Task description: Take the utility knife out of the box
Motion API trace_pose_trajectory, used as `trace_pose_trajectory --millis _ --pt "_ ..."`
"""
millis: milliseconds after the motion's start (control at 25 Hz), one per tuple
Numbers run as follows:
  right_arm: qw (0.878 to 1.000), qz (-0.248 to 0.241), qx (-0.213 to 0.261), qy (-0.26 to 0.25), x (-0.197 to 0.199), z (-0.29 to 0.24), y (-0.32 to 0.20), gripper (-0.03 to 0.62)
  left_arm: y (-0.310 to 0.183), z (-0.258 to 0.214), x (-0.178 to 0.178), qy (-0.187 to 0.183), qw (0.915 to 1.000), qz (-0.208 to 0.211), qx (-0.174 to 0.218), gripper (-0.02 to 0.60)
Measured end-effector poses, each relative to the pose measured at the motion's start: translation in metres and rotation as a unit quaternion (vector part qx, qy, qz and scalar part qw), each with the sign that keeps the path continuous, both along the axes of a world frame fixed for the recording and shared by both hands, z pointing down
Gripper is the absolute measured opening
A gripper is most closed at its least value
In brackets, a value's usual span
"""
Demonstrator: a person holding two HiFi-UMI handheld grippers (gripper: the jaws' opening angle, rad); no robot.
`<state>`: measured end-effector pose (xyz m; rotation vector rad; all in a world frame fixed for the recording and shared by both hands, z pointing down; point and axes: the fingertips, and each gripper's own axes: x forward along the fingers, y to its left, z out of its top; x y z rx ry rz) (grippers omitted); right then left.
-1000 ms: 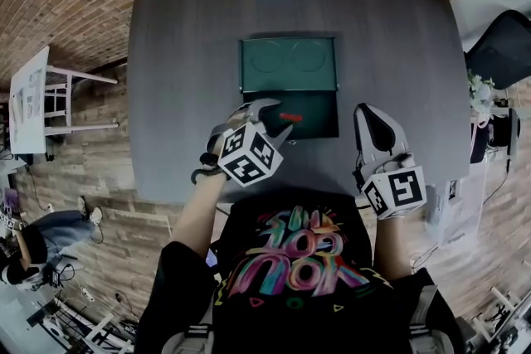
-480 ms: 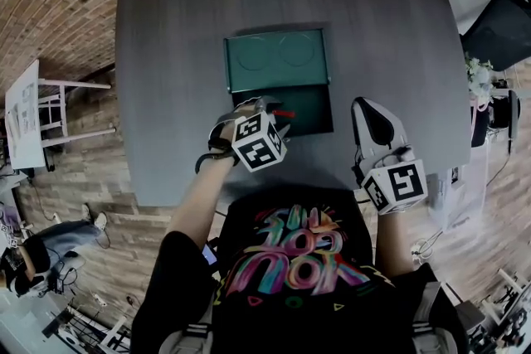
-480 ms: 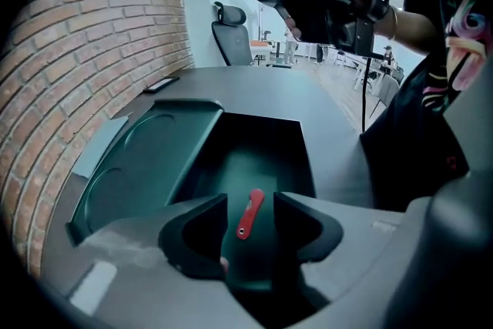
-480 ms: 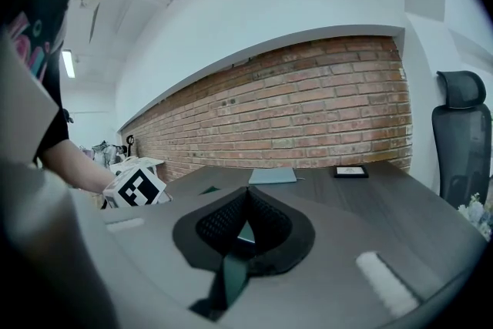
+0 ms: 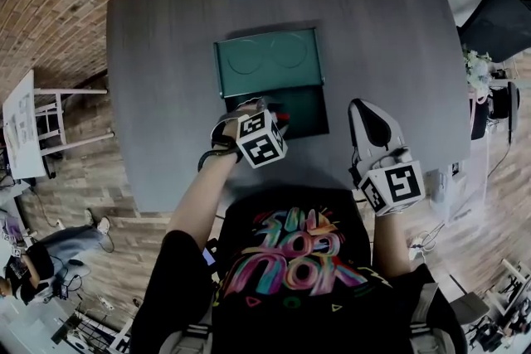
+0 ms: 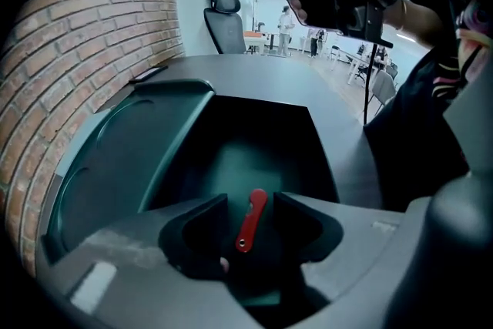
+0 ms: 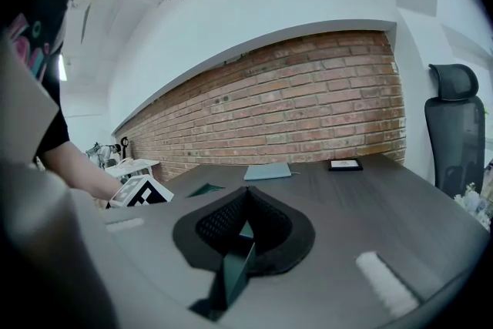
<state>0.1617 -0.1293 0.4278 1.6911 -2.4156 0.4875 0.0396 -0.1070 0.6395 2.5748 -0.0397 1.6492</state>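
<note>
The setting is read as an open-plan office or lab workroom. A red brick wall [image 7: 308,112] is seen well beyond the right gripper [image 7: 245,198], curving behind a broad dark grey bench [image 7: 385,204]. A black high-backed office chair [image 7: 454,127] is parked to that gripper's right, off the bench edge. Far ahead of the left gripper [image 6: 250,216], desks [image 6: 262,38] and a standing person [image 6: 286,21] are made out in a bright, white-walled room. Well to that gripper's left, a white side table [image 5: 33,124] is set on a wood-plank floor [image 5: 99,203].
</note>
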Motion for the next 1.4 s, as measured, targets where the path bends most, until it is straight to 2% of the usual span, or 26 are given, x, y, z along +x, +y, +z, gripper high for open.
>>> trace_pose_trajectory --millis 160,520,840,1080,1280,1400 --pt "1.000 0.007 -0.006 -0.001 0.008 0.004 0.000 0.000 0.000 0.007 0.000 -0.016 0.9997 0.017 0.000 0.179" --pt "1.000 0.015 -0.008 -0.002 0.016 0.006 -0.002 0.000 0.002 0.008 0.001 -0.024 0.9993 0.026 0.012 0.166" --pt "1.000 0.010 -0.008 -0.001 0.013 0.005 -0.004 0.000 0.011 0.012 -0.002 -0.028 0.9991 0.030 0.008 0.064" --pt "1.000 0.013 -0.005 0.000 0.015 0.003 0.000 0.000 0.013 0.007 0.003 -0.016 0.9994 0.032 0.006 0.055" --pt "1.000 0.018 -0.003 0.002 0.017 0.001 0.002 0.000 0.015 0.011 -0.002 -0.026 0.9990 0.036 0.007 0.055" --pt "1.000 0.020 -0.002 0.003 0.018 0.000 0.003 0.000 0.015 0.008 0.000 -0.020 0.9991 0.036 0.010 0.054"
